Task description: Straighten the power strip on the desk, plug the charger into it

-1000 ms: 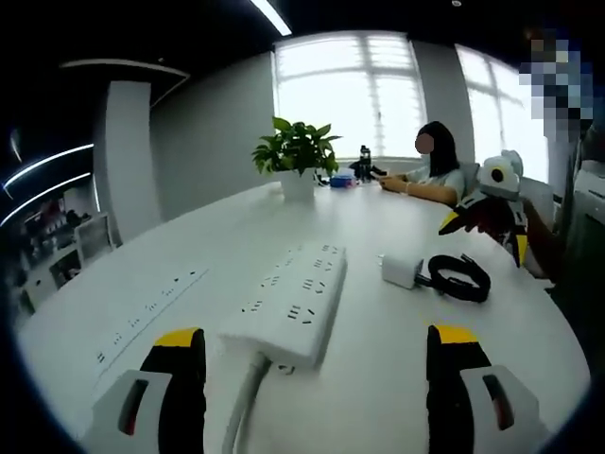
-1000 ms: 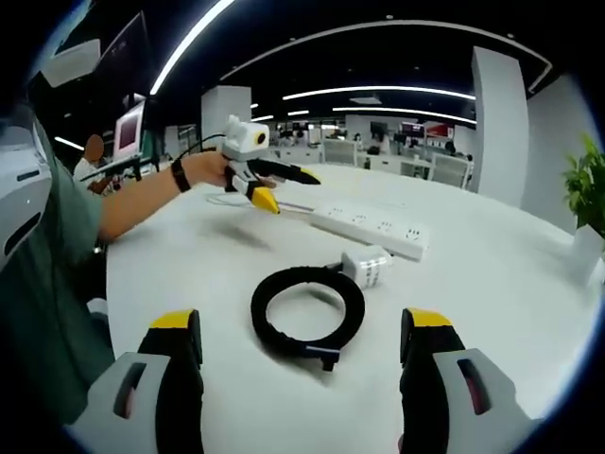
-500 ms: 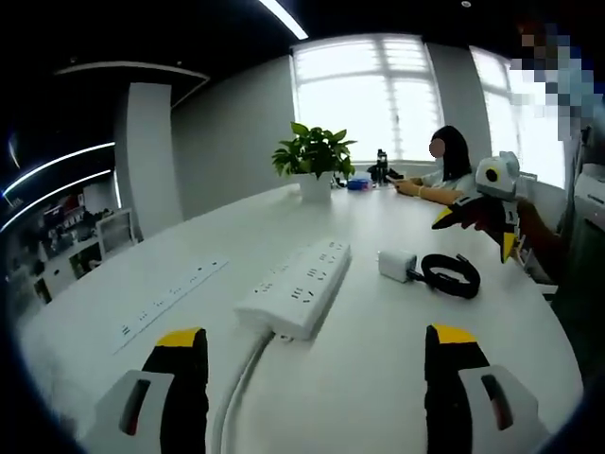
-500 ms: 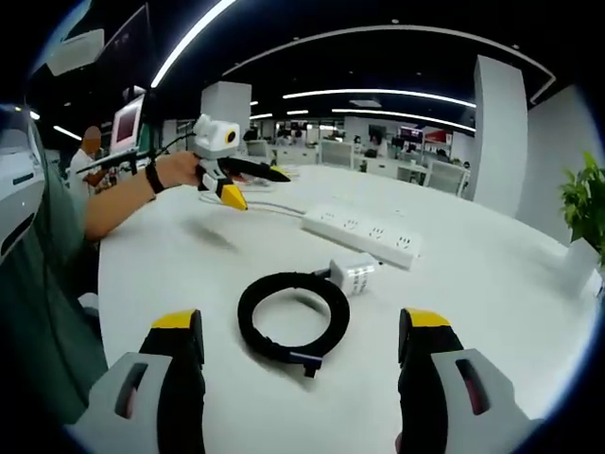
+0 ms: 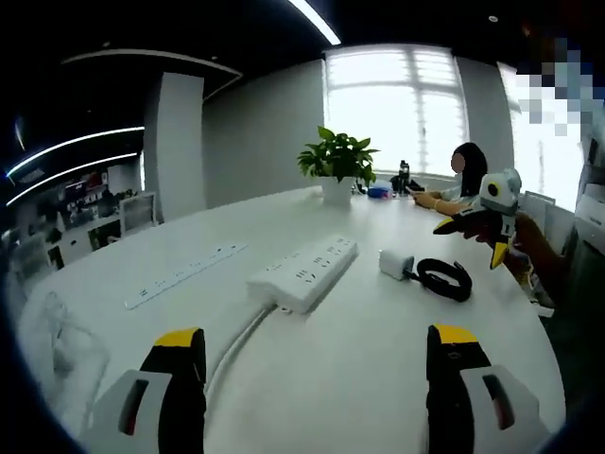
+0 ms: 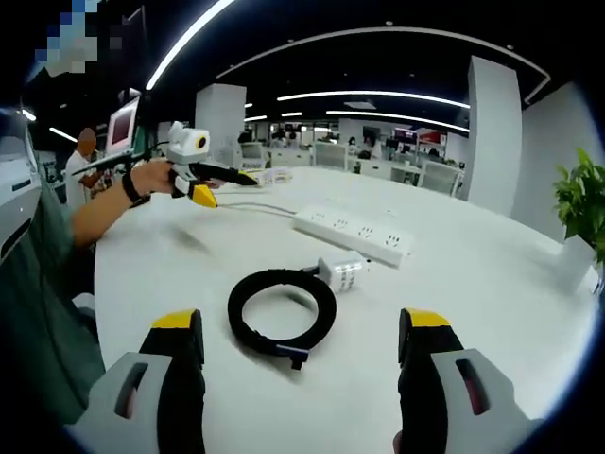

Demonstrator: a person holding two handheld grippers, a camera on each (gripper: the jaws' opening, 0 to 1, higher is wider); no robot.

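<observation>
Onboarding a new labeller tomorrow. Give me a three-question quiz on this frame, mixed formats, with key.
1. True or false: the white cube-shaped charger is already plugged into the long white power strip.
2. Multiple choice: the coiled black cable lies (A) on top of the power strip, (B) on the white desk beside the charger, (C) in the right tool.
3. Fill in: both tools' jaws have ___ tips.

Key:
1. False; the charger lies on the desk, apart from the strip.
2. B.
3. Yellow; seen on the right tool and the left tool, both open and holding nothing.
</observation>
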